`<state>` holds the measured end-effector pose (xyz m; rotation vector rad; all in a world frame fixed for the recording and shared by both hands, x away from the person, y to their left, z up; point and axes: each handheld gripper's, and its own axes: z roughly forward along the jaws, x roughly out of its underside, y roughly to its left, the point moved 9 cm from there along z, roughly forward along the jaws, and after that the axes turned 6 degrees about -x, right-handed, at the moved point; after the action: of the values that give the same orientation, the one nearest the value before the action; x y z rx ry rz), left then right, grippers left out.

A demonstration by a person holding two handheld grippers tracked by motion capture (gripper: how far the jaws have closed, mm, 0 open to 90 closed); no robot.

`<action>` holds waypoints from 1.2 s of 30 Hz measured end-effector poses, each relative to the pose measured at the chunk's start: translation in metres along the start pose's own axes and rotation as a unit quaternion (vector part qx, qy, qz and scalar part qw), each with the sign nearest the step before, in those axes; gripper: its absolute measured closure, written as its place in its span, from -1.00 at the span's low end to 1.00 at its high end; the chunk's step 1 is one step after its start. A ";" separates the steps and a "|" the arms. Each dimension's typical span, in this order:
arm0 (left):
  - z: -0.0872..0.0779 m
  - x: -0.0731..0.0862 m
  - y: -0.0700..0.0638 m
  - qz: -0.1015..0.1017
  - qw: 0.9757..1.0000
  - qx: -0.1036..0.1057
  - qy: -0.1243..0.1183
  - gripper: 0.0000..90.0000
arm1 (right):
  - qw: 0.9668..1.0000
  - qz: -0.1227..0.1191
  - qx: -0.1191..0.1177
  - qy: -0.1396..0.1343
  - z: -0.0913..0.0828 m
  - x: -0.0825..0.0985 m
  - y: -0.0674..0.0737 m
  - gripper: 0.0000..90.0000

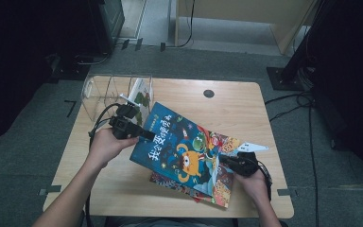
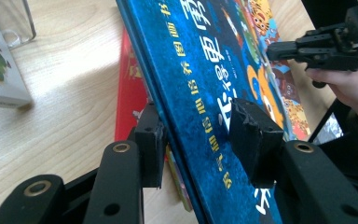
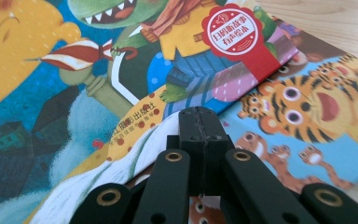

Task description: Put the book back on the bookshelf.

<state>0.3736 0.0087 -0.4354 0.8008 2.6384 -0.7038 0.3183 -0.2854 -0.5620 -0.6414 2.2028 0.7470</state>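
The left gripper (image 2: pixel 196 140) pinches the blue book (image 1: pixel 184 149), tilted up at table centre, while the right gripper (image 3: pixel 200 119), jaws pressed together, rests at its four-o'clock corner; a shallow edge grip could let it slip.

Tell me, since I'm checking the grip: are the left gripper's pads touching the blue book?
Cannot tell. In the left gripper view, the left gripper straddles the blue book edge, but whether its pads press the cover isn't plain.

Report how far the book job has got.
Done: one book stands in the clear rack. In hand: the left hand-held gripper has the blue book by its spine edge, tilted up off the stack. Left: racking it, then the tiger book and red book.
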 end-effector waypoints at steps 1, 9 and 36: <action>-0.003 -0.002 -0.001 0.004 1.000 -0.004 0.004 0.29 | 1.000 0.000 -0.002 0.000 0.001 0.000 0.001 1.00; -0.020 -0.020 -0.012 0.000 1.000 0.018 0.017 0.40 | 1.000 -0.014 -0.020 0.002 0.014 -0.007 0.009 1.00; -0.064 -0.052 -0.034 0.044 0.995 -0.004 0.089 0.81 | 0.994 -0.104 -0.010 0.036 0.043 -0.023 0.034 0.64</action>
<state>0.3864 -0.0050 -0.3485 1.0143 2.7391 -0.6255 0.3318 -0.2275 -0.5591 -0.9042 2.1538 0.6465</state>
